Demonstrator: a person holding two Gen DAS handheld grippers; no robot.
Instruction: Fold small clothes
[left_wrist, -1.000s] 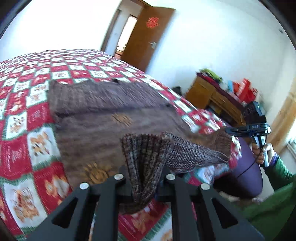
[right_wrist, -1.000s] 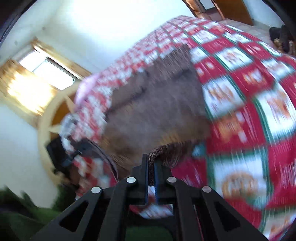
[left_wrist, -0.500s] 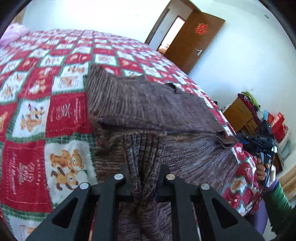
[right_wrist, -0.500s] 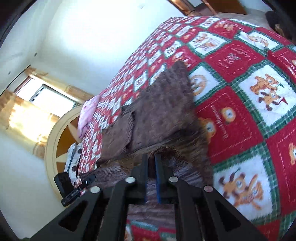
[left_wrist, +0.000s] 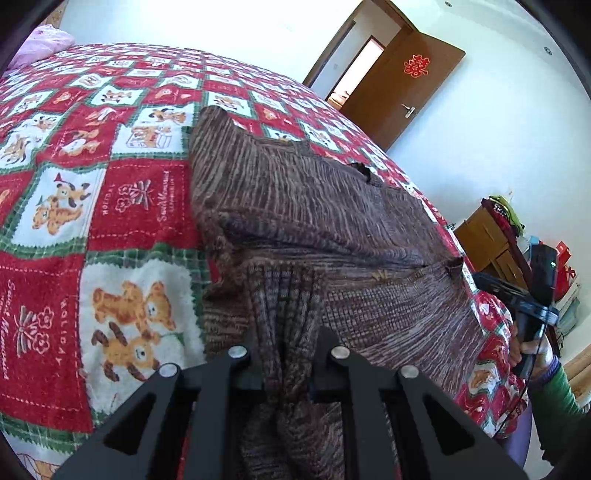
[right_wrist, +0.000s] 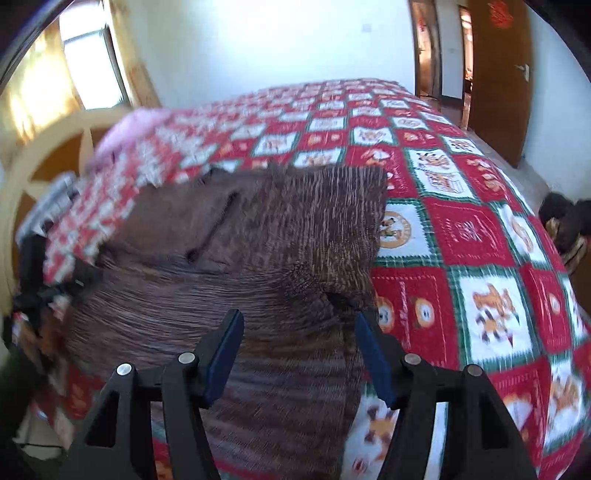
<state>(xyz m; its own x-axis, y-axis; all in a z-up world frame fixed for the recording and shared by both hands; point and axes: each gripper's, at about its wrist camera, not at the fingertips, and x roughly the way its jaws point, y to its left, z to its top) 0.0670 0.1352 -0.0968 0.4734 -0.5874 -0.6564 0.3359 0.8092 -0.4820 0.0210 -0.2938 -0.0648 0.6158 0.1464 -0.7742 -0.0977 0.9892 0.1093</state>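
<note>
A brown knitted sweater (left_wrist: 314, 206) lies on the bed, its lower part folded up over the body. It also shows in the right wrist view (right_wrist: 258, 251). My left gripper (left_wrist: 286, 365) is shut on the ribbed hem of the sweater, which bunches between the fingers. My right gripper (right_wrist: 299, 347) is open just above the sweater's near edge, holding nothing. The right gripper also appears in the left wrist view (left_wrist: 532, 295), in a hand at the bed's right side.
The bed has a red, white and green bear-print quilt (left_wrist: 110, 206), also in the right wrist view (right_wrist: 461, 236). A pink pillow (right_wrist: 129, 129) and headboard (right_wrist: 44, 155) are at the head. A brown door (left_wrist: 402, 85) and a wooden dresser (left_wrist: 491, 236) stand beyond.
Both grippers carried the sweater's lower edge up over its body. The right gripper then opened and let go of the fabric; the left stays shut on the hem.
</note>
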